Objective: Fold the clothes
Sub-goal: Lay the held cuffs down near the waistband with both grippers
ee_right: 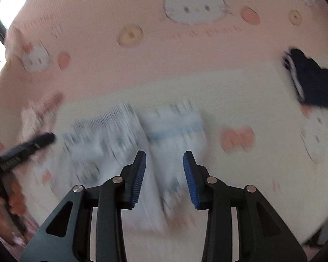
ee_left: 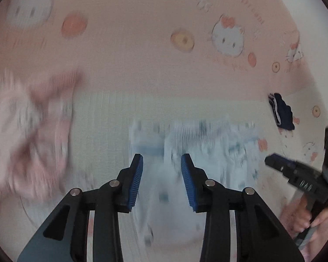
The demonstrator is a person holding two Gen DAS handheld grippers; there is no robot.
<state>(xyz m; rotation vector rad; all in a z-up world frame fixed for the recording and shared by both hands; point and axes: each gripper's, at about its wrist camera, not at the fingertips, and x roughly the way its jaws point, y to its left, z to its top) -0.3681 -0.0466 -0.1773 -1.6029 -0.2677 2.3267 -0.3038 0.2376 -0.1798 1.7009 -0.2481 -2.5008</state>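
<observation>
A pale blue and white patterned garment [ee_left: 207, 152] lies crumpled on the cream part of the sheet, blurred in both views. My left gripper [ee_left: 161, 159] hovers over it, open, its blue pads [ee_left: 137, 174] apart and pinching nothing. My right gripper [ee_right: 165, 156] stands the same way above the garment [ee_right: 124, 135], open with no cloth between its pads [ee_right: 190, 174]. Each gripper shows in the other's view: the right one [ee_left: 273, 161] at the garment's right edge, the left one [ee_right: 43, 138] at its left edge.
A pink patterned garment [ee_left: 32, 135] lies bunched to the left [ee_right: 39, 111]. A folded dark navy garment [ee_left: 283, 111] sits at the right [ee_right: 312, 83]. The pink and cream cat-print sheet [ee_left: 131, 43] covers the whole surface. A hand [ee_left: 304, 218] grips the right tool.
</observation>
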